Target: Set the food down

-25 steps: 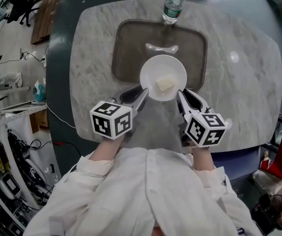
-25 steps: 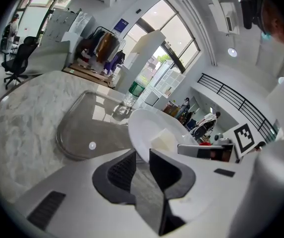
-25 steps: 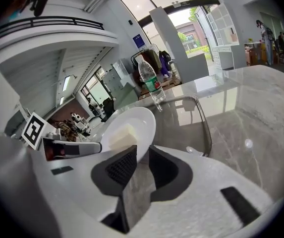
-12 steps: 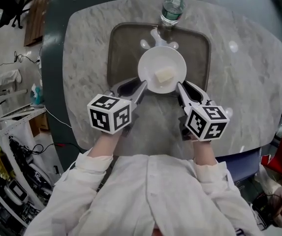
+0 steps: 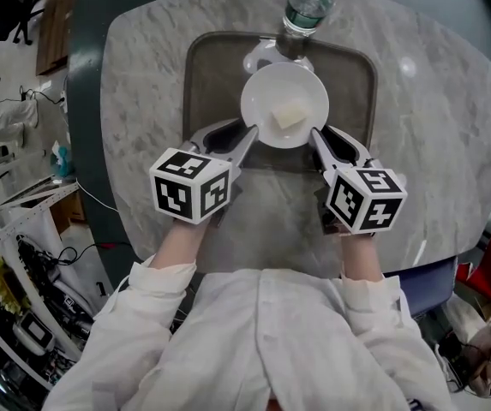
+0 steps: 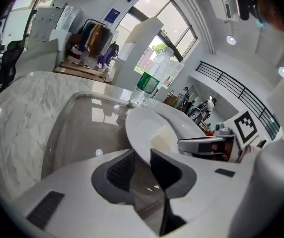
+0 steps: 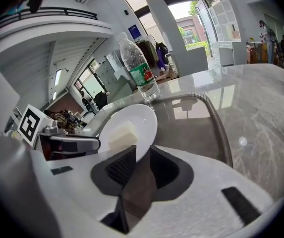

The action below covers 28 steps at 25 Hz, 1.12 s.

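While both claws flank the white plate (image 5: 265,101), the left claw (image 6: 142,157) has the near rim between its pads; its jaws are opening, and a gap shows beside the rim. The right claw (image 7: 142,155) pinches the opposite rim. A pale block of food (image 5: 290,116) lies on the plate, just ahead of the claw tips and between them. Below the tips lies a dark tray (image 5: 195,92) on the marble worktop (image 5: 142,75). A water bottle (image 5: 307,7) stands farther ahead, just past the tray.

Food (image 5: 290,117): one pale yellowish rectangular block, intact, lying flat just right of centre on a round white plate (image 5: 265,99). Plate sits upper centre of frame, upright.
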Motion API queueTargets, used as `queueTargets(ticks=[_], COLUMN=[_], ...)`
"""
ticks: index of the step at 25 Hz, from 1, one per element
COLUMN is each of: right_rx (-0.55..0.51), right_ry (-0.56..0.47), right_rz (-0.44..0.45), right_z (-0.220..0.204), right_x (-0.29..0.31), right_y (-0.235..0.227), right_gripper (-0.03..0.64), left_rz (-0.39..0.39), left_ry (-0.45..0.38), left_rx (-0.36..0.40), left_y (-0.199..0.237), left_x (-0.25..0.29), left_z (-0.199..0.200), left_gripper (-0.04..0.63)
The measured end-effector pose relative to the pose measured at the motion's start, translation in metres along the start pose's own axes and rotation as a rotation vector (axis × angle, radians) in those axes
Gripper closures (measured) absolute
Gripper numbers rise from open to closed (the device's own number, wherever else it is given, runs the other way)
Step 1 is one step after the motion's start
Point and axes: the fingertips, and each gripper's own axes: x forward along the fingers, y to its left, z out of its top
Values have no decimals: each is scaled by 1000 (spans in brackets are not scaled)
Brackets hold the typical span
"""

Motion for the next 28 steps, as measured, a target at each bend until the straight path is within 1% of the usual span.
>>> queueTargets(ticks=[7,10,16,20,28], right_rx=[-36,-59,-66,-62,-101], right_ry=[54,66,65,71,63], right_rz=[-36,-46,-63,-52,-50], right_z=[-8,-9,-9,-8,-11], right_x=[11,14,14,14,4], right_y=[-2,-1,0,0,0], right_gripper=[548,548,548,546,545], left_rz=[31,44,41,38,59], left_ry=[61,76,74,68,23], left_rx=[31,26,27,17,12], left_y=[9,13,13,14,17], left_x=[8,12,12,12,9], left_z=[-3,-4,-4,-2,2], left_gripper=[505,503,502,502,488])
